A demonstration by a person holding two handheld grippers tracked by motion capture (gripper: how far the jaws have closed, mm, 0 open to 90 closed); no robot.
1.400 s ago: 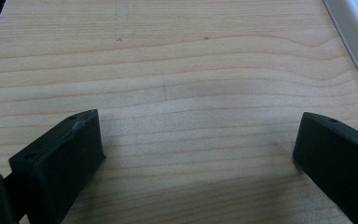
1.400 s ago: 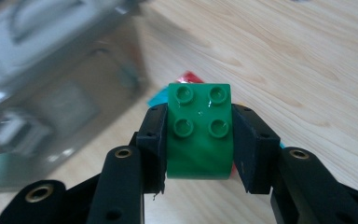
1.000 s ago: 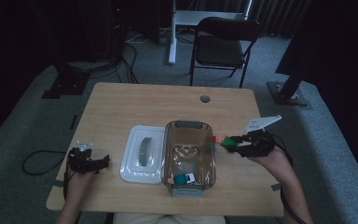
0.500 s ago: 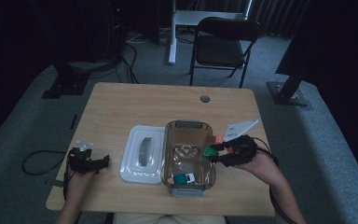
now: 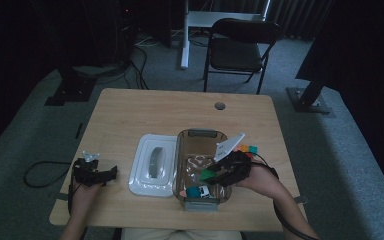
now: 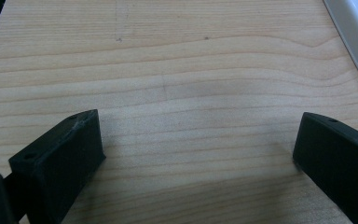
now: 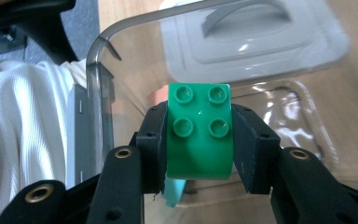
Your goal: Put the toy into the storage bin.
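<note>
My right gripper (image 7: 199,140) is shut on a green four-stud brick (image 7: 198,128), both black pads pressed to its sides. In the high view that green brick (image 5: 208,174) hangs over the inside of the clear grey-rimmed bin (image 5: 196,135), with the right gripper (image 5: 214,173) reaching in from the right. A teal and white piece (image 5: 199,191) lies at the bin's near end. My left gripper (image 6: 196,154) rests low over bare wood with its jaws wide apart and nothing between them; from above the left gripper (image 5: 111,172) sits near the table's front left.
The bin's white lid (image 5: 152,163) with a grey handle lies flat just left of the bin. A few coloured bricks (image 5: 246,148) sit on the wooden table (image 5: 130,115) right of the bin. A folding chair (image 5: 237,50) stands beyond the far edge.
My right gripper has carried the green brick leftward from beside the bin to over its inside. The left gripper has stayed where it was.
</note>
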